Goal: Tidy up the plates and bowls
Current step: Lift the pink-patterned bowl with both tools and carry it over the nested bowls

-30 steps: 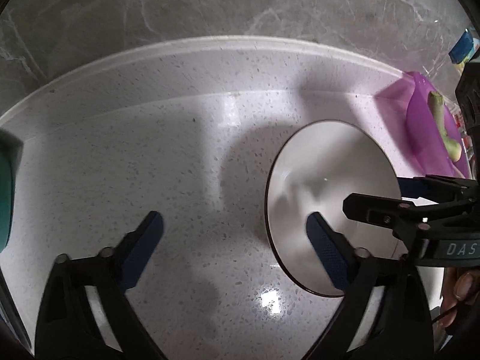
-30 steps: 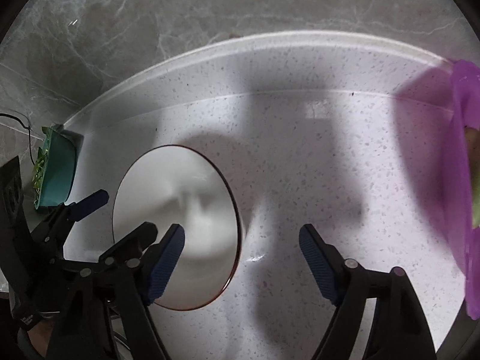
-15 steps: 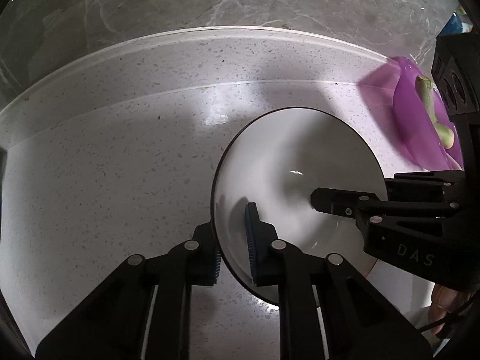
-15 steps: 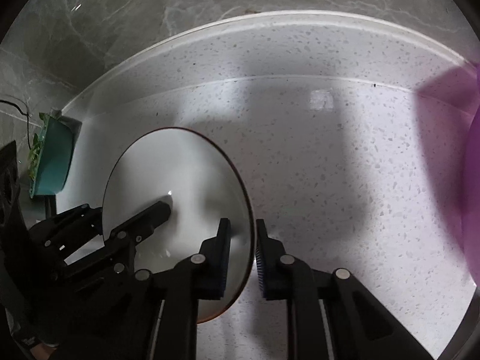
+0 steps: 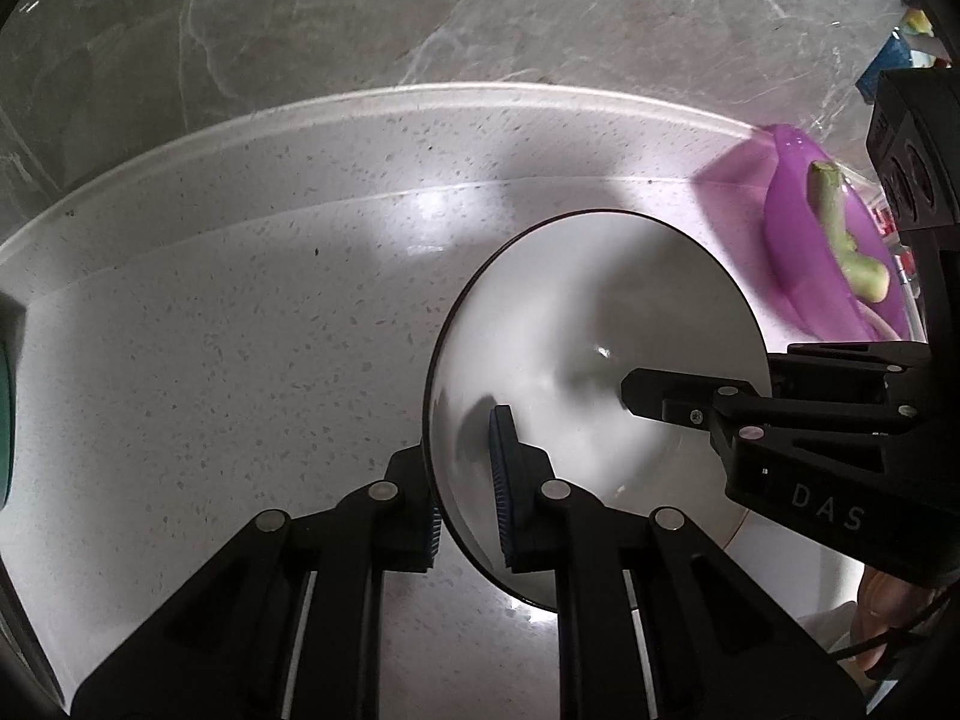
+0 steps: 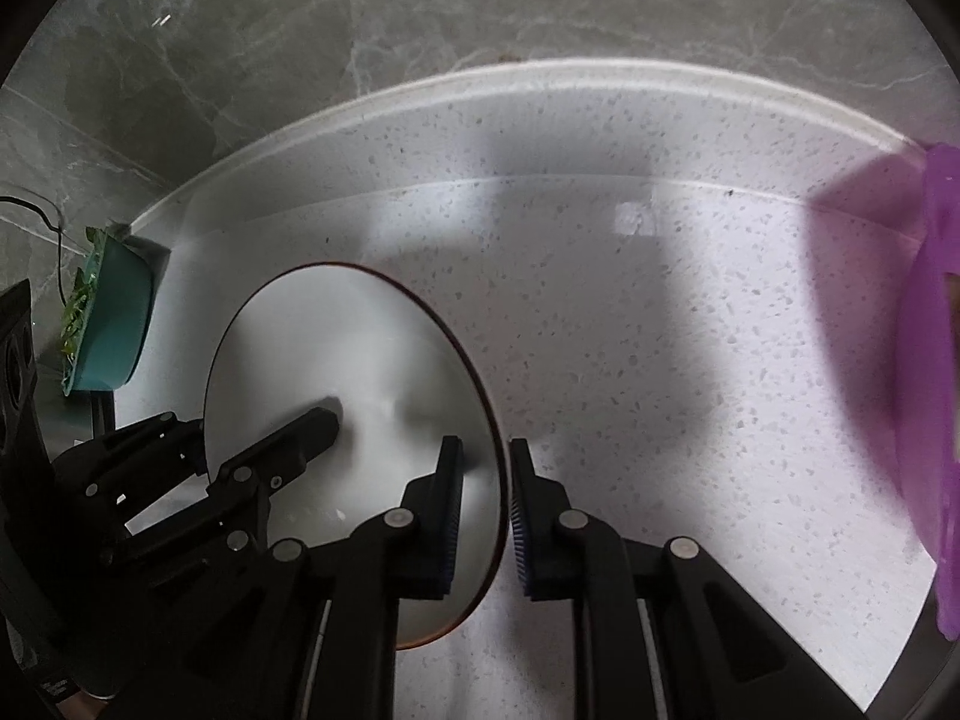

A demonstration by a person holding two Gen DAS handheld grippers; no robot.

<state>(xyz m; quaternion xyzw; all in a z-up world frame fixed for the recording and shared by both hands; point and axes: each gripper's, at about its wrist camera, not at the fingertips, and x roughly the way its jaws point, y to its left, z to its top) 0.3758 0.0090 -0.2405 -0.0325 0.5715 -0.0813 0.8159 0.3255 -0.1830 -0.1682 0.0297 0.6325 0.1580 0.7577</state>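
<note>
Bowl (image 5: 594,324), white w/ thin dark rim, sits mid-surface and is the ref point for everything else. Left claw (image 5: 465,480) is pinched on the bowl's left rim: one blue pad (image 5: 503,480) inside the bowl, the other pad outside vs. the outer wall. Right claw (image 6: 485,516) is pinched on the opposite rim, same arrangement — one pad (image 6: 447,516) inside, one outside. In the left wrist view the right claw (image 5: 660,402) comes in from the bowl's right side, its inner finger reaching over the white interior; in the right wrist view the left claw (image 6: 288,438) does likewise from the bowl's left. Bowl (image 6: 336,372) interior looks bare apart from shadows and a small glint. Can't tell if the bowl is lifted or resting on the speckled white surface (image 5: 240,330).

Right of the bowl, near but apart: purple dish (image 5: 804,240) holding a pale green veg piece (image 5: 840,228); only its blurred edge (image 6: 936,360) shows in the right wrist view. Left of the bowl, well apart, by the raised back lip: teal dish (image 6: 114,324) w/ green bits along its rim. Behind the bowl, past the lip: grey marbled wall (image 6: 420,12).
</note>
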